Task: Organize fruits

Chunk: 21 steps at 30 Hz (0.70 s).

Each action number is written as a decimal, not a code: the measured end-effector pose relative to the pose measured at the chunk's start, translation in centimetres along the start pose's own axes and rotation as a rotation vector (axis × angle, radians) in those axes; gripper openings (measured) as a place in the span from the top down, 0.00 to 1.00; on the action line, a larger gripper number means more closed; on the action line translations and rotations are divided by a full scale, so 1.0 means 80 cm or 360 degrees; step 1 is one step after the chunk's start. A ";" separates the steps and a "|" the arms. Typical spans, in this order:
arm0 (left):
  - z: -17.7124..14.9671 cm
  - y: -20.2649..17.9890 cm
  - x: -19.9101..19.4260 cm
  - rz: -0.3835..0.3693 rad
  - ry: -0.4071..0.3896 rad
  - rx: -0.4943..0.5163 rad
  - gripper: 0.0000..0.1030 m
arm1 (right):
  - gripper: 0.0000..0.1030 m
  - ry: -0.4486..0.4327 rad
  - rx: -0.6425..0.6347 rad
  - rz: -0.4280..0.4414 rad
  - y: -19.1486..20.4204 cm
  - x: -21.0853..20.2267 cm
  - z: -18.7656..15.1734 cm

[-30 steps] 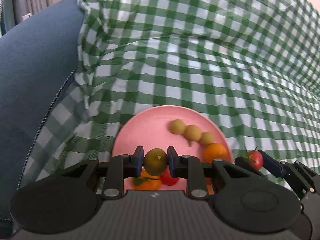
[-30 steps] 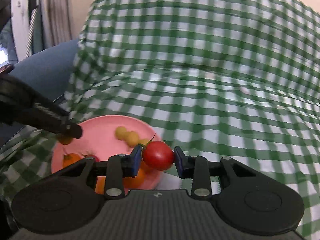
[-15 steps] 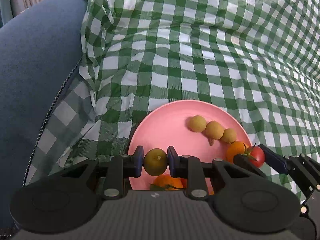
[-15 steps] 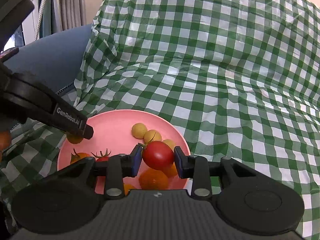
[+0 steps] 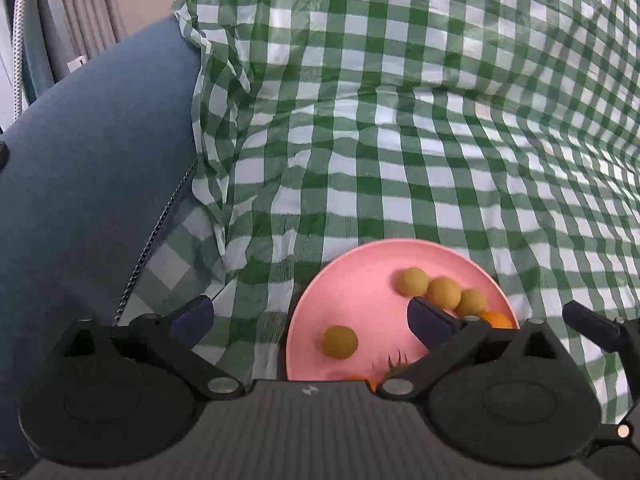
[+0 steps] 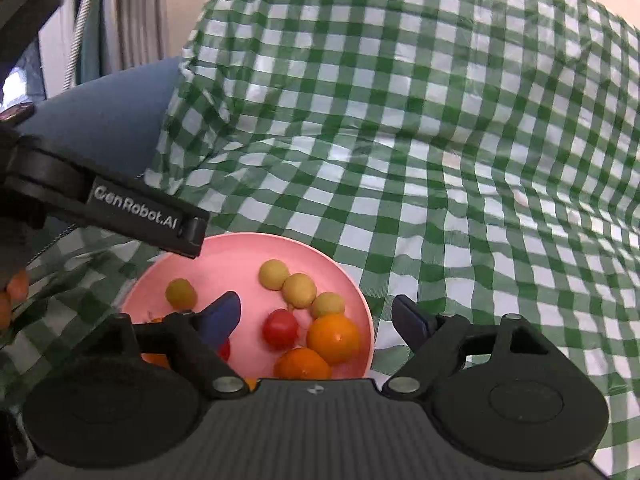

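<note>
Fruit: on the pink plate [image 6: 352,292]; olive ball [image 5: 340,342] alone, tomato [image 6: 280,328] beside two oranges [image 6: 333,339].
Hidden: plate's near edge and more fruit, behind the tongs' bodies.
Left tongs [image 5: 308,320]: just opened wide, empty.
Right tongs [image 6: 316,320]: just opened, empty.
Cloth [image 5: 400,140]: green check, under plate.

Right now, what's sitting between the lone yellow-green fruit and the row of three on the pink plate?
Nothing: in the left wrist view, bare pink plate separates the lone fruit from the row of three.
</note>
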<state>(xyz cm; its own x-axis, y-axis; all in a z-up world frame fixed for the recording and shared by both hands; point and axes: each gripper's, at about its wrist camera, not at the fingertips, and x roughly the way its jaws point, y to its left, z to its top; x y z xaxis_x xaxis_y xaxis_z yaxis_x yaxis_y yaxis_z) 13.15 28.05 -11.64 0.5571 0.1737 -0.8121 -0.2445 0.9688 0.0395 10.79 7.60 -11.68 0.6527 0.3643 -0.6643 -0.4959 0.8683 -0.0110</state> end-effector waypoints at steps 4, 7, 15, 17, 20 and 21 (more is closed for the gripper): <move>-0.013 0.004 -0.029 -0.0015 0.0051 0.0002 0.00 | 0.06 0.0032 -0.0018 -0.0010 0.011 -0.037 -0.003; -0.033 0.000 -0.061 0.0001 0.0094 0.0069 0.00 | 0.03 0.0069 0.0077 0.0028 0.012 -0.073 -0.008; -0.083 -0.005 -0.140 0.0027 0.0076 0.0205 0.00 | 0.01 0.0211 0.0328 -0.0161 0.023 -0.145 -0.027; -0.091 -0.006 -0.154 0.0083 0.0064 0.0213 0.00 | 0.01 0.0222 0.0350 -0.0190 0.032 -0.164 -0.036; -0.104 -0.006 -0.173 0.0101 0.0071 0.0216 0.00 | 0.01 0.0185 0.0327 -0.0246 0.048 -0.197 -0.045; -0.107 -0.002 -0.180 0.0065 0.0091 0.0180 0.00 | 0.01 0.0169 0.0306 -0.0267 0.052 -0.206 -0.046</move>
<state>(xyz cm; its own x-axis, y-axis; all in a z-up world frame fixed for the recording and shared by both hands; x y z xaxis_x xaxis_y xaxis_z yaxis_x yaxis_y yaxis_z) -1.63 23.90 -4.98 0.5016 0.2060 -0.8402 -0.1732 0.9755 0.1358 -4.11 3.98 -3.53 0.6477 0.1815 -0.7399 -0.2615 0.9652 0.0078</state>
